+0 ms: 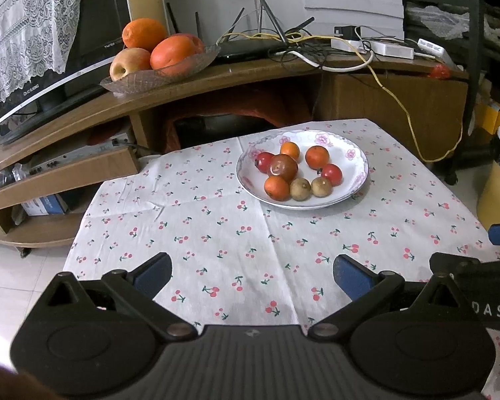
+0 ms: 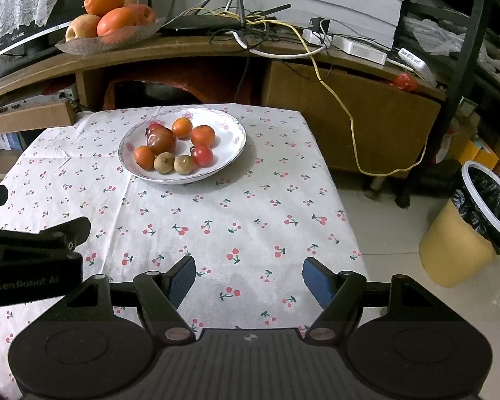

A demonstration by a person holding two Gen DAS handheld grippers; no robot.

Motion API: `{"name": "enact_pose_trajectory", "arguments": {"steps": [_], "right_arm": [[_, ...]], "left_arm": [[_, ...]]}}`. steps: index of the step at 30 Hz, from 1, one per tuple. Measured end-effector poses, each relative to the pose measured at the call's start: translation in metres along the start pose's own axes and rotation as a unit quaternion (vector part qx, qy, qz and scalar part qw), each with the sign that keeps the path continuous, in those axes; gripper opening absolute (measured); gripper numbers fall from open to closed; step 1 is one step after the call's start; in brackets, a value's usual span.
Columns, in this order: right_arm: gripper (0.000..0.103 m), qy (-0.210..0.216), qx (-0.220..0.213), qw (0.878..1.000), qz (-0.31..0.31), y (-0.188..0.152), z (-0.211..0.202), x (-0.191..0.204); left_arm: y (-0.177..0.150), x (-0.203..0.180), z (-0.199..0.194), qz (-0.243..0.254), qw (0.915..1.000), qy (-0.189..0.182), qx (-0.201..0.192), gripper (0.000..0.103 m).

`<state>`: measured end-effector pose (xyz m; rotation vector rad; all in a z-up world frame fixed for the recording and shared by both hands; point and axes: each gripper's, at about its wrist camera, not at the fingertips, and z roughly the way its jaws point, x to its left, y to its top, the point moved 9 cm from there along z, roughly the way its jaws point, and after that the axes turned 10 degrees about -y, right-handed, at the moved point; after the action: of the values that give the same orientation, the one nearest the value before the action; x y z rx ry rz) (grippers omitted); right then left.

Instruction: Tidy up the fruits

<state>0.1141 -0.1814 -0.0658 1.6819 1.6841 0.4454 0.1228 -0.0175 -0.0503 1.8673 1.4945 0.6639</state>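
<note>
A white flowered plate point(image 1: 355, 158) point(image 2: 230, 130) stands on the far part of the cherry-print tablecloth point(image 1: 216, 233) point(image 2: 233, 216). It holds several small fruits: orange ones point(image 1: 317, 157) point(image 2: 202, 135), red ones point(image 1: 331, 174) point(image 2: 202, 155), a dark brown one point(image 1: 282, 168) point(image 2: 162, 140) and two tan ones point(image 1: 300, 189) point(image 2: 164, 162). My left gripper point(image 1: 251, 275) is open and empty above the near cloth. My right gripper point(image 2: 248, 278) is open and empty, also well short of the plate.
A glass dish point(image 1: 150, 78) point(image 2: 110, 41) with large oranges and an apple sits on the wooden TV stand point(image 1: 250, 70) behind the table. Cables and a router point(image 1: 256, 48) lie there too. A yellow bin point(image 2: 466, 233) stands on the floor at right.
</note>
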Motion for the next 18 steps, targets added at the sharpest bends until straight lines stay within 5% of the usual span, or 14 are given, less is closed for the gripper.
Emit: {"name": "enact_pose_trajectory", "arguments": {"steps": [18], "right_arm": [[0.071,0.000,0.000,1.000,0.001,-0.0011,0.0011,-0.0009]], "left_arm": [[-0.0030,-0.0079,-0.0098,0.005,0.9999,-0.010,-0.003,0.103]]}}
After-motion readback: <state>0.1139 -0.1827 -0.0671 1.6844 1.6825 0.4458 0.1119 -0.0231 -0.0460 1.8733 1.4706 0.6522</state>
